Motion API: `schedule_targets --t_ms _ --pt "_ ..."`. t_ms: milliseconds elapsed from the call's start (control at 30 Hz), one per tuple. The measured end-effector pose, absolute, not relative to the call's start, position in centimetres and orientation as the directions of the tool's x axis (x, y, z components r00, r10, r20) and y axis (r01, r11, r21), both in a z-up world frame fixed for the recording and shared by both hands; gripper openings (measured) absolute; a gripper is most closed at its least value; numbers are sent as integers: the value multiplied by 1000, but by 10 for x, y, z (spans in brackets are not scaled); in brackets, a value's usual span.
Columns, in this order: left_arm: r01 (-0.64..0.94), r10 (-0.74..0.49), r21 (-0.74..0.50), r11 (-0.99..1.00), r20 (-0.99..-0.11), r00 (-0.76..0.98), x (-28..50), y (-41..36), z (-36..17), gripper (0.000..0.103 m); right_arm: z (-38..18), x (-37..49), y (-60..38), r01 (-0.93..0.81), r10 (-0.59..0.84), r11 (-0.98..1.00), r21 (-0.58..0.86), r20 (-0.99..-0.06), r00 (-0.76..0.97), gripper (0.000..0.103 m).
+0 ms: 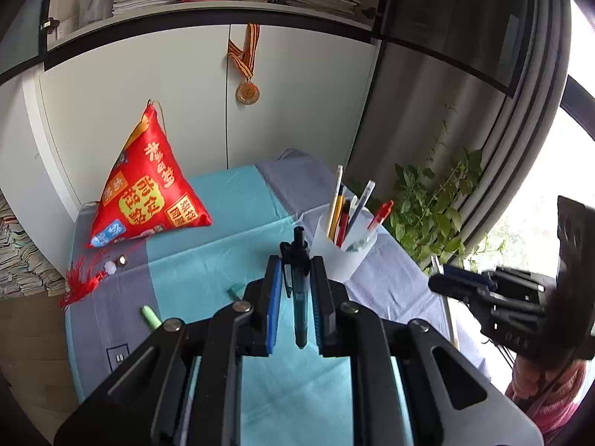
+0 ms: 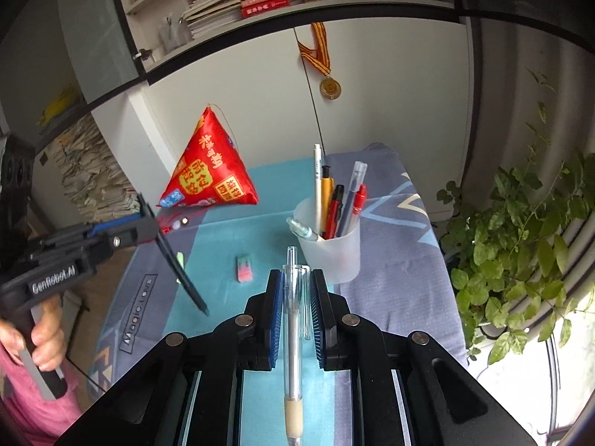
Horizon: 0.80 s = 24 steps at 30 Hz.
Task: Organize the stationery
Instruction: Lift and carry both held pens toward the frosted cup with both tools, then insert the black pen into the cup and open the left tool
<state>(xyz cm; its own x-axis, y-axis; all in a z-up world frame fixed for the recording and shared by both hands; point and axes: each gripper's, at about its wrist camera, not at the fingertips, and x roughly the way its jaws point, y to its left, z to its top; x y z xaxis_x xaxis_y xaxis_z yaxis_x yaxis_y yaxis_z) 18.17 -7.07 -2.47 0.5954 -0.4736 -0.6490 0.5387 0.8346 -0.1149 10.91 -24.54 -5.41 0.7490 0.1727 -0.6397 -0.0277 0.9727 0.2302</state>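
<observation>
My left gripper [image 1: 294, 282] is shut on a dark teal pen [image 1: 299, 293], held upright above the blue cloth. That gripper with its pen [image 2: 182, 271] also shows at the left of the right wrist view. My right gripper [image 2: 295, 290] is shut on a clear pen [image 2: 292, 334] with a beige grip. It appears at the right edge of the left wrist view as well [image 1: 446, 282]. A translucent white cup [image 1: 344, 251] [image 2: 331, 252] with several pens stands just beyond both grippers. A green highlighter [image 1: 150, 316] and a pink-green eraser [image 2: 244, 268] lie on the cloth.
A red triangular pouch [image 1: 148, 189] with a tassel stands at the back left of the table. A leafy plant [image 2: 520, 252] grows to the right of the table's edge. White cabinet doors with a hanging medal [image 1: 247, 93] rise behind. A person's hand [image 2: 41, 338] grips the left handle.
</observation>
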Motion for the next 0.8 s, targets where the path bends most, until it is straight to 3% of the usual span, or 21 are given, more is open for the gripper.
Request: schedule_targets --t_ms 400,800 --pt "540 -471 -96 836 -630 618 231 -142 2 13 -64 99 -269 5 155 971 238 -649 745 15" --pt "543 -447 -80 836 -674 588 252 -167 -29 14 -65 102 -281 25 151 966 256 -645 749 15"
